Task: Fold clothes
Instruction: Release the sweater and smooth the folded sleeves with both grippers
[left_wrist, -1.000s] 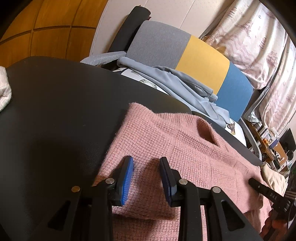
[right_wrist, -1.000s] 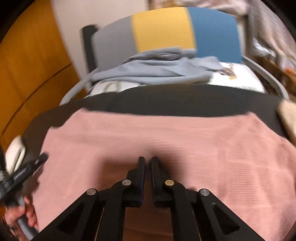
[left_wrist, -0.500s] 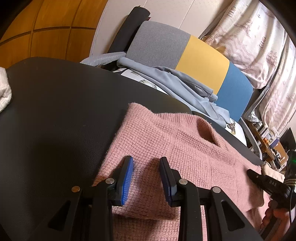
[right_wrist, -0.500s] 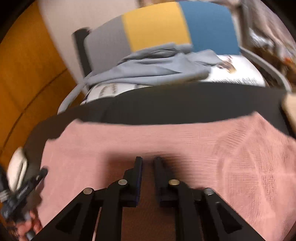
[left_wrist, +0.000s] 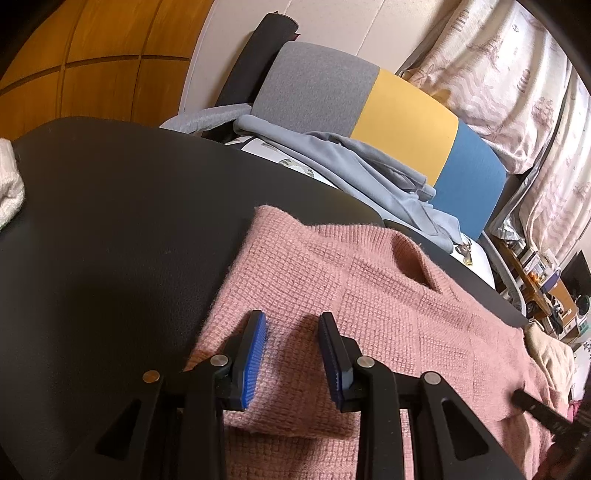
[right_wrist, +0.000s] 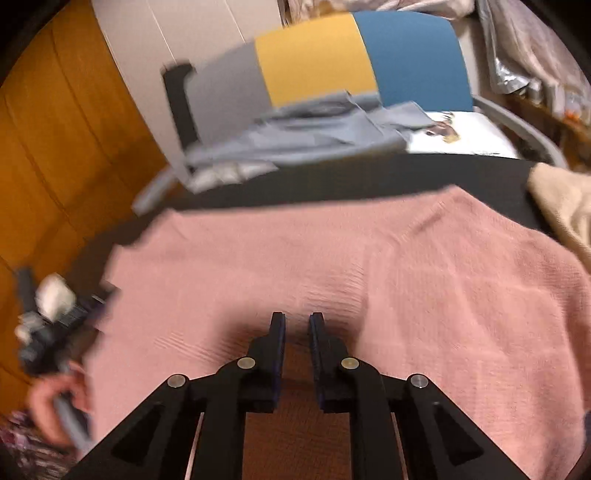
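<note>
Here, a pink knit sweater (left_wrist: 369, 306) lies spread on the black tabletop (left_wrist: 110, 229).
Left gripper (left_wrist: 291, 328) fingers parted, nothing pinched, sweater edge beneath them; right gripper (right_wrist: 296, 323) fingers opening, empty, above the sweater's middle, beige cloth (right_wrist: 561, 199) far right.

Pink waffle-knit sweater (left_wrist: 388, 317), black table (left_wrist: 110, 229)
</note>
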